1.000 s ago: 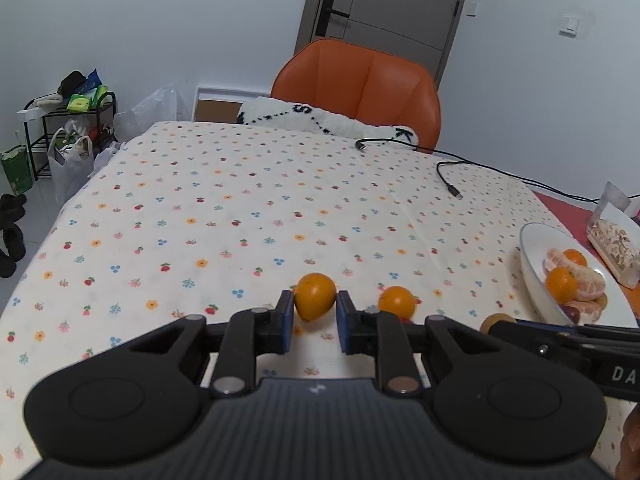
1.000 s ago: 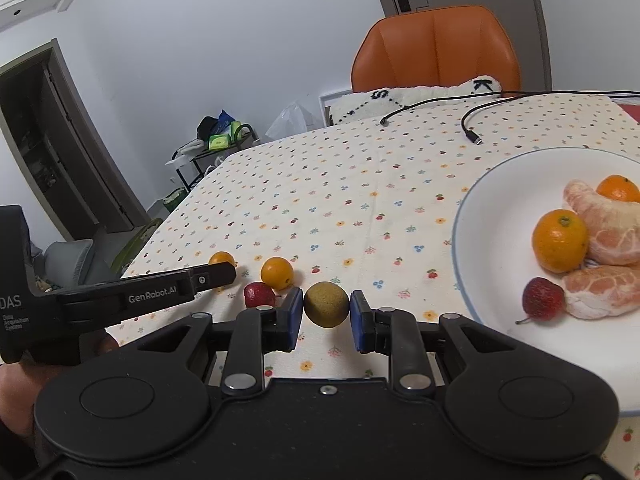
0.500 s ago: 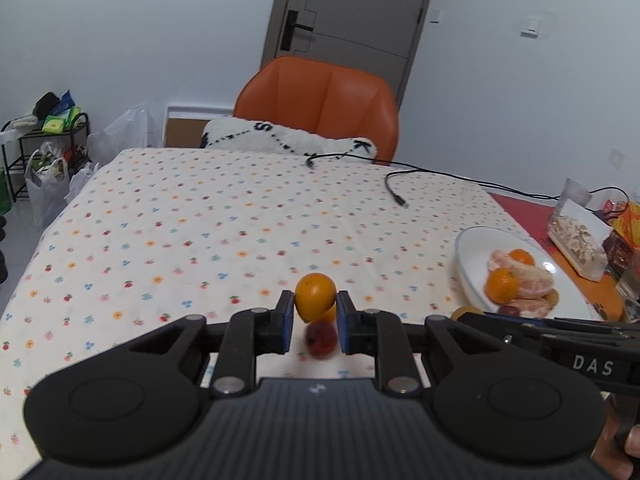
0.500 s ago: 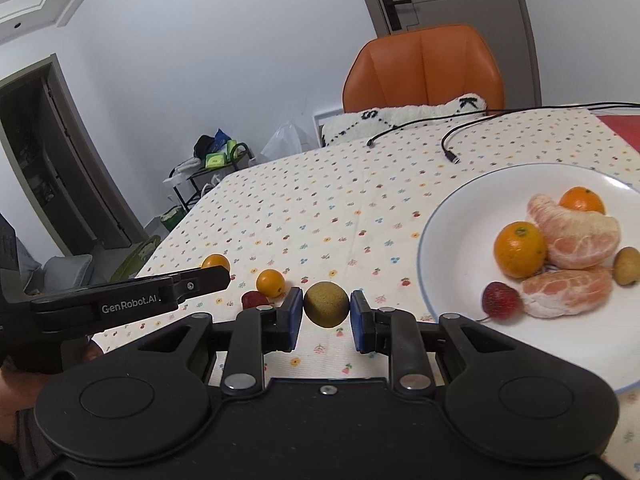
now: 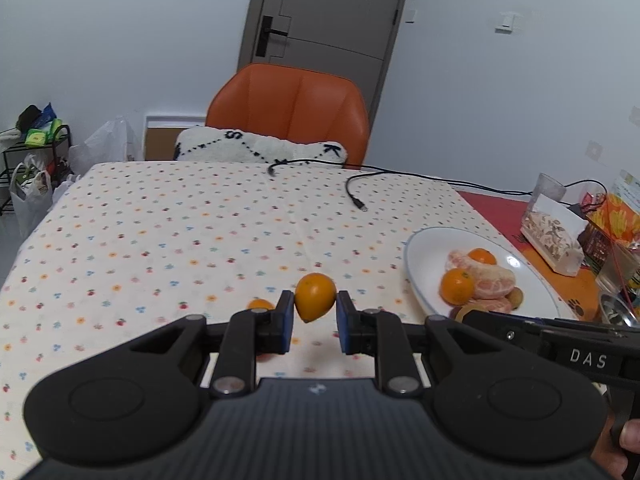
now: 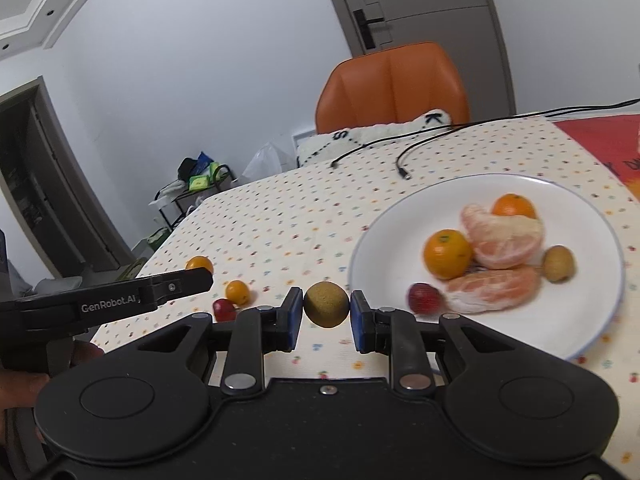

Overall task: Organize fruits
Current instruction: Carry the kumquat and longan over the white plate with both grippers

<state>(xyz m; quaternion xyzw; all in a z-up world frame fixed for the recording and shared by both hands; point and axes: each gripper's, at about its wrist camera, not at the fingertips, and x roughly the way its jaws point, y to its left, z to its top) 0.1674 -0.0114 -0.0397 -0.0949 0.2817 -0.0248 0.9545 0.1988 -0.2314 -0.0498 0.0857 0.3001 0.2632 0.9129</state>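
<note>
The left gripper pinches a small orange while the right gripper pinches a brownish-green fruit beside the plate

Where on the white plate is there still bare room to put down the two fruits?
The white plate is bare along its near-left rim and far rim. Its middle is crowded: peeled segments, small oranges, a red fruit and a brown fruit. The tablecloth towards the orange chair is also free.
</note>
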